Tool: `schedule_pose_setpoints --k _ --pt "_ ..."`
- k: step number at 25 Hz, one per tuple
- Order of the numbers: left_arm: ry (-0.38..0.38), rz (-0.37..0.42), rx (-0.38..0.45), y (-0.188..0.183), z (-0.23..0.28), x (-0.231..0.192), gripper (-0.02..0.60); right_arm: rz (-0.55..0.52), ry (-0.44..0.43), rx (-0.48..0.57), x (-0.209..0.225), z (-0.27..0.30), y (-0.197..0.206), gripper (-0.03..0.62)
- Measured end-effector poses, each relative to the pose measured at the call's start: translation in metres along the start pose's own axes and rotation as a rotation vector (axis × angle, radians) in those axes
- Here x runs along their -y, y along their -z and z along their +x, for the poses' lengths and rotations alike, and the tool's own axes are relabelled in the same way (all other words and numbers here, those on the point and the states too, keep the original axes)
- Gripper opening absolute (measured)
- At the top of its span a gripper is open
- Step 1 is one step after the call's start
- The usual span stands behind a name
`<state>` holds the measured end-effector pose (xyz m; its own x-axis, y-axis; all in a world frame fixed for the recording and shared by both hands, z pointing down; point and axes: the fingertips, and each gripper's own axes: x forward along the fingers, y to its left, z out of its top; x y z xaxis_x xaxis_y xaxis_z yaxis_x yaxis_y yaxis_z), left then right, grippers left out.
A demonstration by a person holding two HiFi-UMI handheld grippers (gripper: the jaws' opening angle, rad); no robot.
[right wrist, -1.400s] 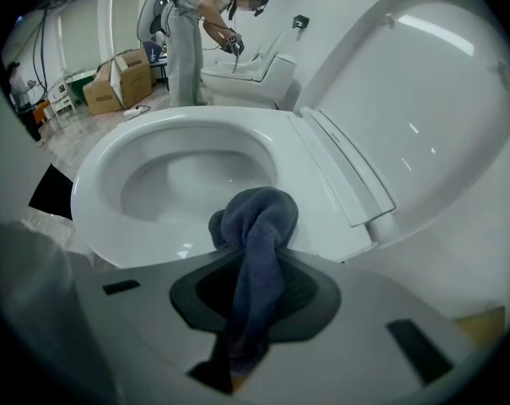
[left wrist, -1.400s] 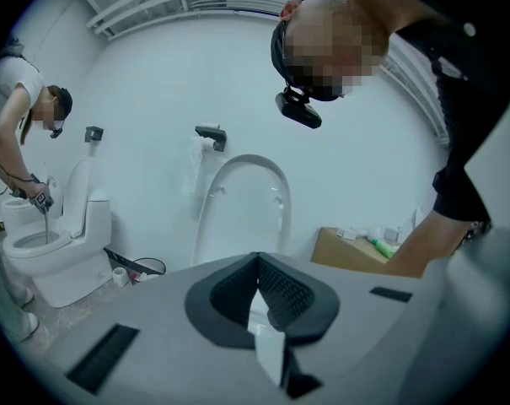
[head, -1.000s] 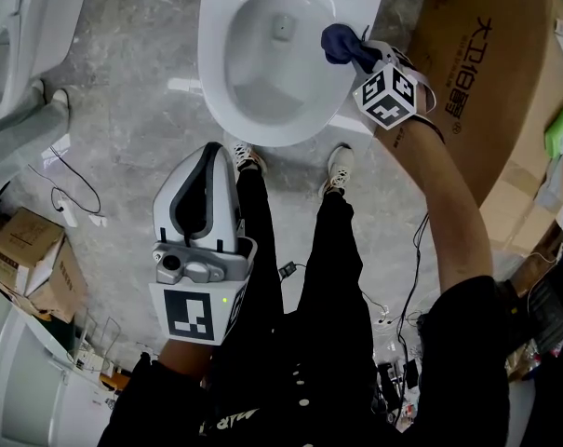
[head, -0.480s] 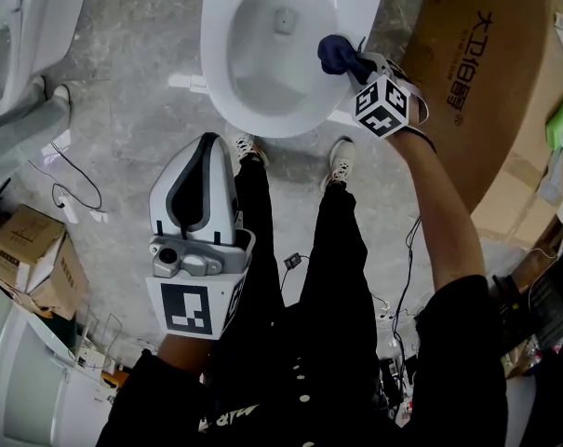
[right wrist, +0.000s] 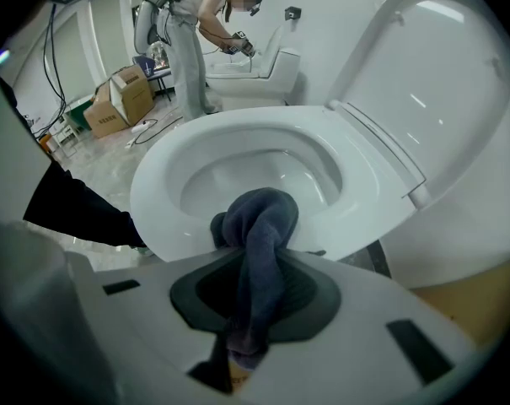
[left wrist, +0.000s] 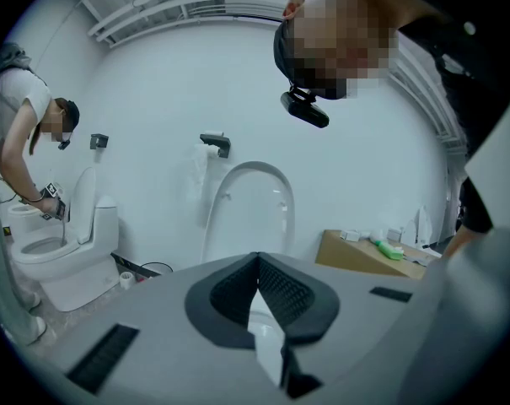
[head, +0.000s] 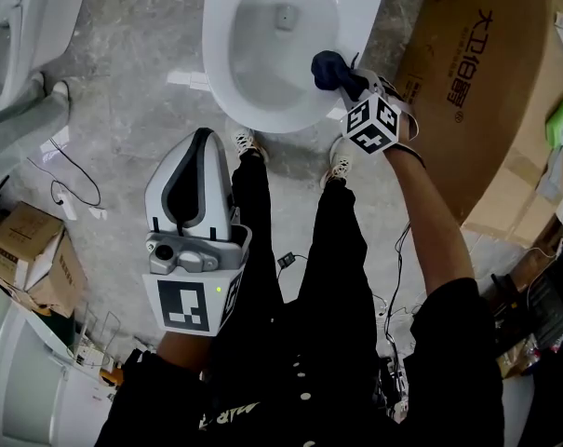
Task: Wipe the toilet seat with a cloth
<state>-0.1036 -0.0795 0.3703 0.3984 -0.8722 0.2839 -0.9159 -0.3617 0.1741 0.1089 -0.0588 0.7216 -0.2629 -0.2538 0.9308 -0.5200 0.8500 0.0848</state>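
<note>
Cloth (right wrist: pixel 256 218) clamped in right gripper's (right wrist: pixel 253 268) fingers (right wrist: pixel 307 295) touches toilet seat (right wrist: pixel 160 194); left gripper's (left wrist: pixel 259 258) fingers (left wrist: pixel 290 294) together.

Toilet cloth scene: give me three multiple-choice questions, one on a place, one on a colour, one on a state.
1. Where does the cloth sit?
A) on the toilet seat rim
B) on the floor
C) on the cardboard box
2. What colour is the cloth?
A) white
B) green
C) dark blue
3. The right gripper is:
A) open and empty
B) shut on the cloth
C) shut on a brush
Answers: 1 A, the right gripper view shows it bunched on the rim; 2 C, it is dark blue against the white seat; 3 B, its jaws clamp the cloth's tail.
</note>
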Motion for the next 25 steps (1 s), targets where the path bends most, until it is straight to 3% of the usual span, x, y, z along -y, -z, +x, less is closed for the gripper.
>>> schedule_pose_setpoints --k 12,25 --pt "-0.012 -0.018 0.001 0.002 -0.002 -0.004 0.009 0.034 -0.051 0.006 -0.054 -0.003 -0.003 0.072" --pt "-0.024 -0.015 0.001 0.004 -0.01 -0.01 0.011 -0.037 -0.146 0.04 -0.112 0.0 -0.019 0.072"
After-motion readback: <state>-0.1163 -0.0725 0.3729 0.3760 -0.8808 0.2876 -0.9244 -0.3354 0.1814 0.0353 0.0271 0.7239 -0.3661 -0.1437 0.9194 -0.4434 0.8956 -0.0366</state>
